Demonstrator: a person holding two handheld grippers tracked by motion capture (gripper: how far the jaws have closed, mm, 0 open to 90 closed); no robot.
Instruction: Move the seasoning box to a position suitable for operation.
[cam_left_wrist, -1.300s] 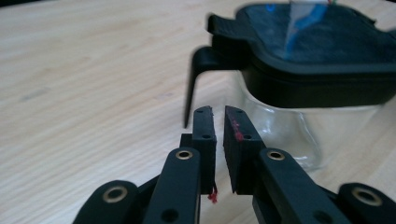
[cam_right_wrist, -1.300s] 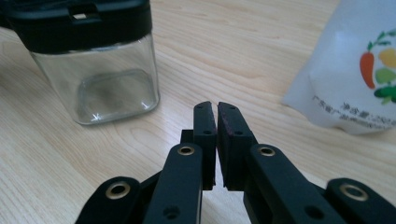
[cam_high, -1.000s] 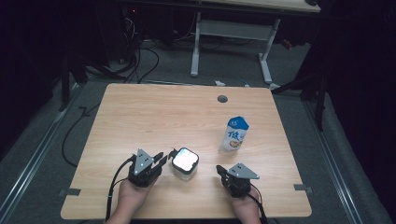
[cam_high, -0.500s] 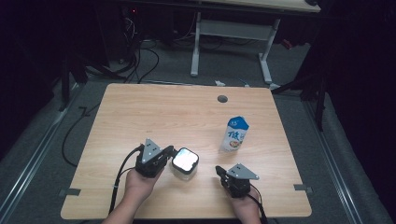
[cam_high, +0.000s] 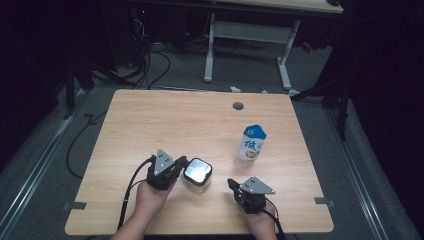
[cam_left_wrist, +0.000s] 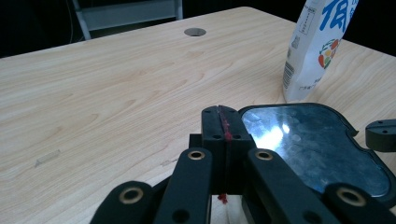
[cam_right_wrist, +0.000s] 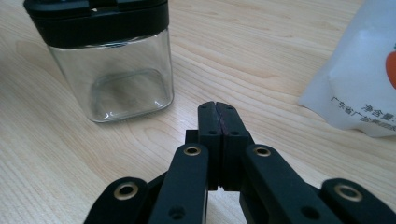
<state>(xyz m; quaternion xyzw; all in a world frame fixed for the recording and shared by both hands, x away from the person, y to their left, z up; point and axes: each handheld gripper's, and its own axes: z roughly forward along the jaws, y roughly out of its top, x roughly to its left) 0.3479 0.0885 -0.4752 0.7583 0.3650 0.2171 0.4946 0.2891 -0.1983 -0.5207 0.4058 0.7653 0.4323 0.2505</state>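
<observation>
Left claw (cam_left_wrist: 223, 122) closed empty, just beside jar (cam_high: 196, 175) lid; right claw (cam_right_wrist: 219, 120) closed, empty. Carton (cam_high: 251, 143) top cropped in both gripper views; jar contents unclear.

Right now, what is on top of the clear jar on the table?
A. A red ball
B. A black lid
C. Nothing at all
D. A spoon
B: the clear jar wears a black lid with a shiny top, seen again in the high view.
</observation>
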